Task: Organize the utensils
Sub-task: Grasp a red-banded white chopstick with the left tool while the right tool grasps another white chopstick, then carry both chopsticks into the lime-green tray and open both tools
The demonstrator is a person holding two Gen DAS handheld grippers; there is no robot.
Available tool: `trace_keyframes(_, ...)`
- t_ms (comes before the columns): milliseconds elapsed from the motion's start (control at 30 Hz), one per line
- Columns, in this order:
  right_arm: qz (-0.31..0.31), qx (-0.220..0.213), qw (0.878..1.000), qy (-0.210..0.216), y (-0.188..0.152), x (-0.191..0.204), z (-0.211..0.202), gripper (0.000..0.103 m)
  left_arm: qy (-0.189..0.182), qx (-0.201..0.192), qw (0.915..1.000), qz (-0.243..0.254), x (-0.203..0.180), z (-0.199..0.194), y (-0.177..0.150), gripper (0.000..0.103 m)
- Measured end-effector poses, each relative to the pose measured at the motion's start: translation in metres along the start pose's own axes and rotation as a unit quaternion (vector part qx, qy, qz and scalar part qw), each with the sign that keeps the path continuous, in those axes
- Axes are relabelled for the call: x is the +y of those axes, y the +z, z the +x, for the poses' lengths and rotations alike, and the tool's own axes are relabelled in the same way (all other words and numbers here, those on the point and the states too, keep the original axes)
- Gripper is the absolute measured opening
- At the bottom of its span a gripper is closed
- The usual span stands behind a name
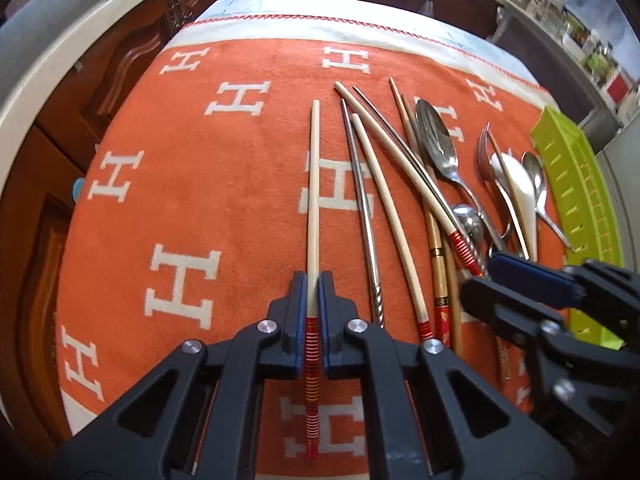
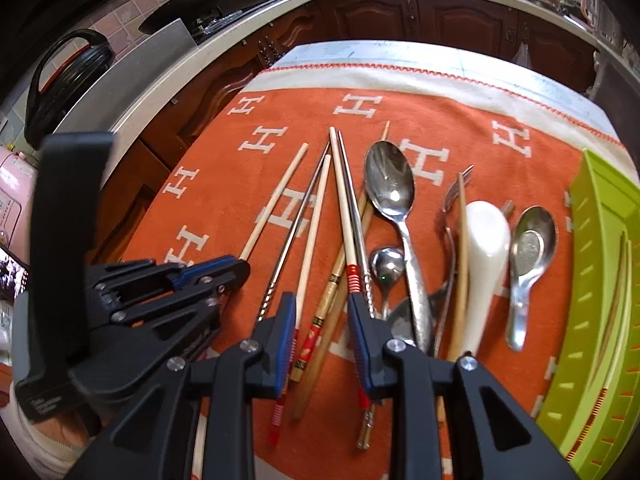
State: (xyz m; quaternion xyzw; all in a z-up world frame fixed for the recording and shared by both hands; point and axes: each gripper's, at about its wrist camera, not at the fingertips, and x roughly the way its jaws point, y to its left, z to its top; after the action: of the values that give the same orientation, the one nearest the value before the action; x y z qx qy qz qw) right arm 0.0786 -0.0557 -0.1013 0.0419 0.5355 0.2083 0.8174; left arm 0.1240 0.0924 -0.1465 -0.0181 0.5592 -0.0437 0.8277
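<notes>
While the left claw [image 1: 313, 292] is clamping one bamboo chopstick [image 1: 314, 184] and the right claw [image 2: 322, 320] is hanging apart, most utensils are lying unsorted beside the green tray [image 2: 600, 280].

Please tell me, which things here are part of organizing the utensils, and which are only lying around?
For the job: left hand-held gripper shut on a wooden chopstick; right hand-held gripper, open; big metal spoon; white spoon; green tray.

Just lying about: orange cloth; black pan.
</notes>
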Motion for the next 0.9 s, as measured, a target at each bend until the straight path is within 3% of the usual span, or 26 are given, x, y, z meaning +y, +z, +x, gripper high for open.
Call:
trace_keyframes(333,-0.007,0.032,0.999,-0.012,0.016,0.018,0.033,0.026,-0.03,-0.028,0.9985,-0.037,0.031,-0.025,0.002,0.004)
trace_keyframes(600,-0.04,0.042,0.996,-0.068,0.022,0.035,0.05,0.018,-0.045,-0.032,0.9968,-0.057,0.051,-0.032,-0.001,0.004)
trace_keyframes(667,-0.052,0.039,0.994,-0.085,0.023,0.039,0.052,0.007,-0.047,-0.03,0.9966,-0.061,0.054,-0.03,-0.001,0.004)
trace_keyframes(700,-0.059,0.034,0.993,-0.095,0.023,0.041,0.054,0.007,-0.048,-0.029,0.9965,-0.062,0.055,-0.03,-0.002,0.004)
trace_keyframes(767,-0.054,0.034,0.994,-0.092,0.024,0.04,0.054,0.005,-0.05,-0.028,0.9964,-0.062,0.055,-0.031,-0.003,0.004)
trace_keyframes(900,-0.014,0.037,0.998,-0.04,0.025,0.031,0.044,0.005,-0.055,-0.032,0.9962,-0.061,0.053,-0.038,-0.003,0.004)
